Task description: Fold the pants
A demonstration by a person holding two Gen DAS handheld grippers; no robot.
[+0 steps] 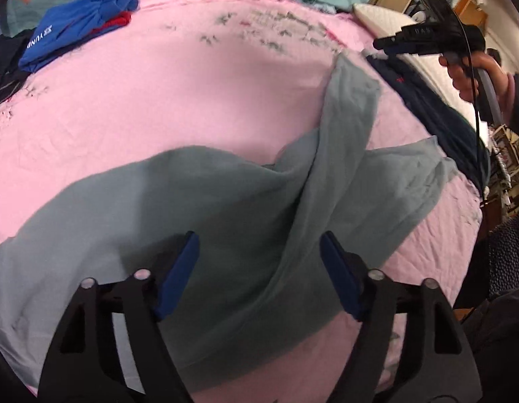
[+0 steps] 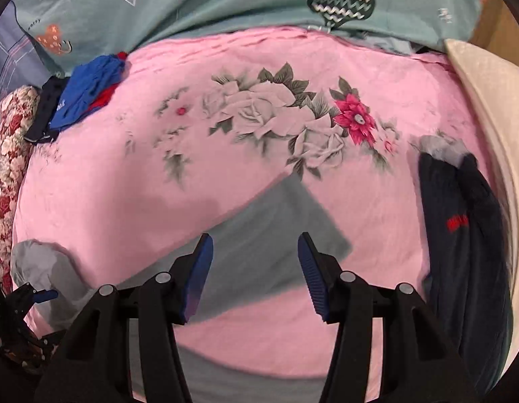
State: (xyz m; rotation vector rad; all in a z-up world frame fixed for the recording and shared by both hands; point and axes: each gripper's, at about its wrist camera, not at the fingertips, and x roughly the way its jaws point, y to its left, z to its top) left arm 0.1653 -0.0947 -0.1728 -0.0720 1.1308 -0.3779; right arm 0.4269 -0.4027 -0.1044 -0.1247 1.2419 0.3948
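Observation:
Grey-green pants [image 1: 226, 201] lie rumpled on the pink floral bedsheet [image 1: 158, 100], one leg crossed over the other and running up to the right. My left gripper [image 1: 257, 245] hovers open over the wide part of the pants, with nothing between its blue pads. In the right wrist view a flat pant leg end [image 2: 276, 228] lies just beyond my right gripper [image 2: 255, 237], which is open and empty above it. A hand holds the right gripper [image 1: 387, 45] at the upper right of the left wrist view. The left gripper [image 2: 41, 295] shows at the lower left beside bunched grey cloth.
A blue and red clothes pile [image 2: 88, 90] sits at the sheet's far left. A dark navy garment [image 2: 461, 235] lies along the right side, beside a white pillow [image 2: 487, 117]. A teal heart-print duvet [image 2: 226, 0] borders the far edge, and floral fabric [image 2: 7, 154] the left.

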